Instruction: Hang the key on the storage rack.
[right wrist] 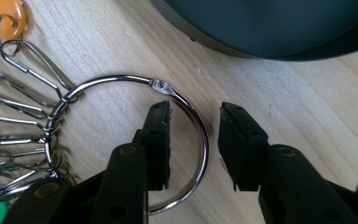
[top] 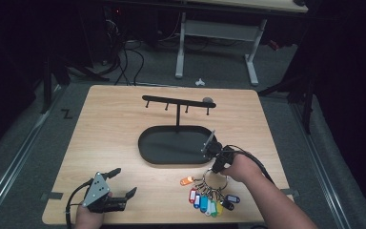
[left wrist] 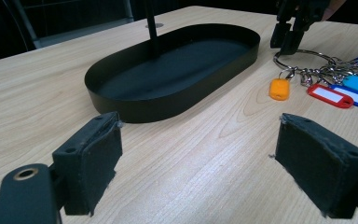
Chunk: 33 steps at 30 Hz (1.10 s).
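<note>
Near the tray (top: 145, 143), the key ring (right wrist: 200, 140) was straddled by the right gripper's (right wrist: 193, 135) parted jaws, not yet clamped. The left gripper (top: 124, 183) was held apart, empty. Nothing was hung on the rack (top: 177, 101).

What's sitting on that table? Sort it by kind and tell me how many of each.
Hand-held grippers: 2 (left gripper, right gripper)
Black tray with hook stand: 1
Key ring with coloured tags: 1
Total: 4
</note>
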Each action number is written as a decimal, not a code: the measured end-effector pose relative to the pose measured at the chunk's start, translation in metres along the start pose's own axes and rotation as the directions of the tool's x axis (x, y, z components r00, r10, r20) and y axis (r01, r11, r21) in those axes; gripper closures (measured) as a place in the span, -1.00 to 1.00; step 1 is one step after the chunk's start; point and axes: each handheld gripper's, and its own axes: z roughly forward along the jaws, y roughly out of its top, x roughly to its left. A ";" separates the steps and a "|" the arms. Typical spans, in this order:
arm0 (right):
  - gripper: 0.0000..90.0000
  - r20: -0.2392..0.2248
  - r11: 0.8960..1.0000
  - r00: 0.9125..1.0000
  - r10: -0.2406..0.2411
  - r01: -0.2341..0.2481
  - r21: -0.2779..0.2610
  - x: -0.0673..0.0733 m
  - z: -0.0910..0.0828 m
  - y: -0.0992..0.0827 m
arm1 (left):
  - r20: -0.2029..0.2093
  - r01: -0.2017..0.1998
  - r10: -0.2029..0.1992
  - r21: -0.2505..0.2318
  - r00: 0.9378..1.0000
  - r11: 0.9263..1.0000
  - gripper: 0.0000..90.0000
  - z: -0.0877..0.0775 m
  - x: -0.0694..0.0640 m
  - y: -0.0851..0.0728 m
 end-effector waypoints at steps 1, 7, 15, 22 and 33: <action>0.44 0.000 1.000 1.000 0.000 0.000 0.000 0.000 0.000 0.000 | 0.001 0.001 -0.001 0.000 1.000 1.000 -0.67 0.000 0.000 0.000; 0.63 -0.034 1.000 0.999 -0.013 0.013 0.002 0.000 0.004 0.003 | 0.002 -0.003 0.003 0.001 1.000 1.000 -0.67 0.000 0.000 0.000; 0.92 -0.079 0.999 0.997 -0.007 0.010 0.035 0.002 0.004 -0.003 | 0.005 -0.007 0.007 0.003 1.000 1.000 -0.67 0.000 -0.001 0.000; 0.75 -0.080 0.999 0.997 -0.025 0.027 0.031 0.001 0.005 0.001 | 0.005 -0.006 0.006 0.006 1.000 1.000 -0.67 0.000 -0.001 0.000; 0.86 -0.107 0.996 0.994 -0.022 0.030 0.078 -0.002 0.006 0.009 | 0.005 -0.007 0.007 0.002 1.000 1.000 -0.67 0.000 -0.001 0.000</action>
